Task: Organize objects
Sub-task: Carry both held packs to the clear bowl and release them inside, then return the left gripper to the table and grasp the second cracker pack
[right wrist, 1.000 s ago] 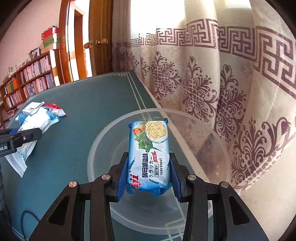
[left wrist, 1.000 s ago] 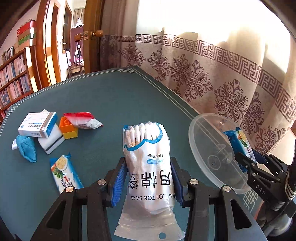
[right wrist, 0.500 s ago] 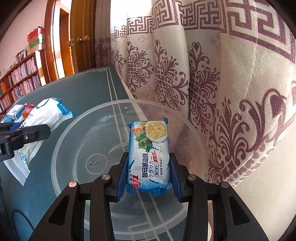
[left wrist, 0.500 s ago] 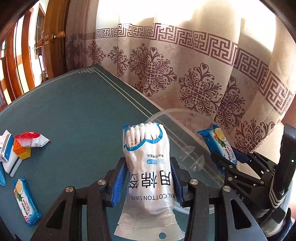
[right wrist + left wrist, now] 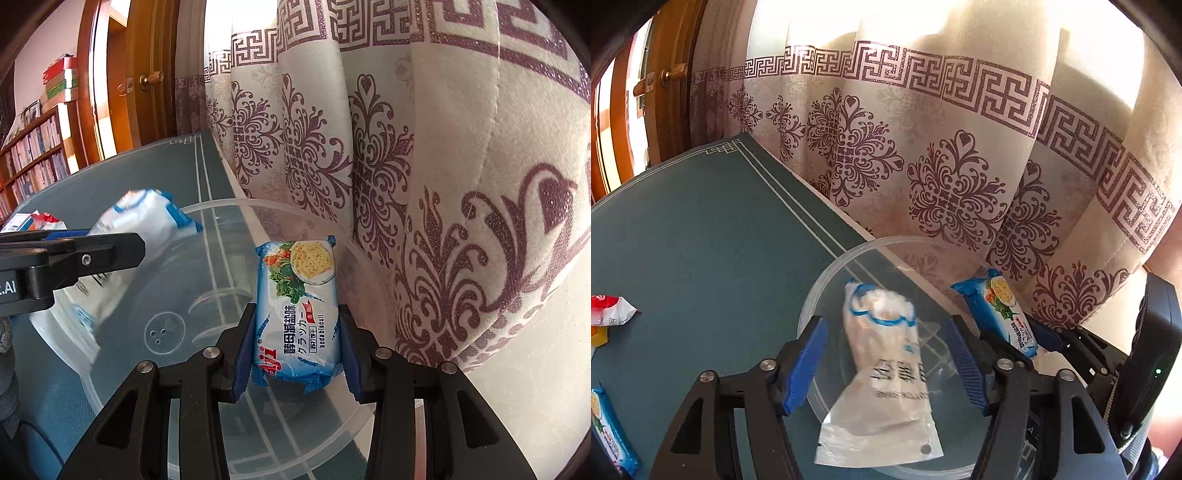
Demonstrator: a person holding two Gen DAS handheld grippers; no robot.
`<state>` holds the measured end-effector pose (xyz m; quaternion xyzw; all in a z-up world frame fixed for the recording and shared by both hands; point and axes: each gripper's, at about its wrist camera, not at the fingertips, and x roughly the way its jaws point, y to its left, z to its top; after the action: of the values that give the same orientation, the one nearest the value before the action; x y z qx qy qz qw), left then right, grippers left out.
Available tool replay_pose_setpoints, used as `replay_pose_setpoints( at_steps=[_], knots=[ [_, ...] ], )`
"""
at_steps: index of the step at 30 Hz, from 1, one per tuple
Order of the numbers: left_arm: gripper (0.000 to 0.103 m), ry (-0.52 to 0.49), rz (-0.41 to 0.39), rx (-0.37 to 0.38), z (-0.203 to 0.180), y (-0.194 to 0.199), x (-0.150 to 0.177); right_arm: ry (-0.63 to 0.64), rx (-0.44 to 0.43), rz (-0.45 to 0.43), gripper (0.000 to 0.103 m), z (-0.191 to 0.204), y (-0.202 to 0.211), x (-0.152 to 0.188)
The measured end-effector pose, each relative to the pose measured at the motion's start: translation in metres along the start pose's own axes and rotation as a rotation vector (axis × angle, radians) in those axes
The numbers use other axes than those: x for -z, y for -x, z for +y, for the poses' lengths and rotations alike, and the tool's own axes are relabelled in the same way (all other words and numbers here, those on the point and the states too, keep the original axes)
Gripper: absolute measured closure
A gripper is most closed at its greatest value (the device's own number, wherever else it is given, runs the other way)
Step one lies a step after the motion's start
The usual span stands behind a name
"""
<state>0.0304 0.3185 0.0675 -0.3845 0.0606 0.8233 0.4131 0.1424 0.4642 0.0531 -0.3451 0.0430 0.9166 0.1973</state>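
Observation:
My left gripper [image 5: 886, 362] is open above a clear plastic bowl [image 5: 827, 280]. A white cotton swab bag [image 5: 886, 373] hangs loose and blurred between its fingers, over the bowl. In the right wrist view the bag [image 5: 122, 251] sits at the bowl's left rim [image 5: 221, 203], beside the left gripper's finger [image 5: 92, 258]. My right gripper [image 5: 295, 347] is shut on a blue soda biscuit pack [image 5: 299, 299] and holds it over the bowl's right side. That pack also shows in the left wrist view [image 5: 1001, 314].
The bowl stands at the edge of a teal table [image 5: 701, 240], against a patterned curtain [image 5: 942, 166]. A red-white packet [image 5: 609, 310] and another blue biscuit pack [image 5: 609, 428] lie at the left. A wooden door [image 5: 122, 81] and bookshelves [image 5: 33, 155] are behind.
My left gripper moved right over the bowl and opened, letting go of the cotton swab bag, which drops. The right gripper stayed shut on the biscuit pack and moved closer over the bowl.

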Motion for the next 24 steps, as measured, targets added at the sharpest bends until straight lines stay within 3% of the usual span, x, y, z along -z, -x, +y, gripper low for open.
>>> replay_pose_setpoints(
  at_steps=[2, 9, 14, 24],
  knots=[
    [0.020, 0.006, -0.013, -0.009, 0.003, 0.004, 0.000, -0.001, -0.002, -0.008, 0.060, 0.001, 0.001, 0.000],
    [0.018, 0.088, -0.021, -0.072, 0.030, 0.017, 0.006, 0.014, 0.002, -0.042, 0.060, 0.006, 0.012, 0.002],
    [0.010, 0.125, -0.040, -0.131, 0.045, 0.030, 0.013, 0.006, -0.016, -0.067, 0.060, 0.012, 0.023, 0.001],
    [0.005, 0.154, -0.070, -0.244, 0.067, 0.056, 0.026, 0.003, -0.119, -0.112, 0.055, 0.044, 0.034, -0.005]
  ],
)
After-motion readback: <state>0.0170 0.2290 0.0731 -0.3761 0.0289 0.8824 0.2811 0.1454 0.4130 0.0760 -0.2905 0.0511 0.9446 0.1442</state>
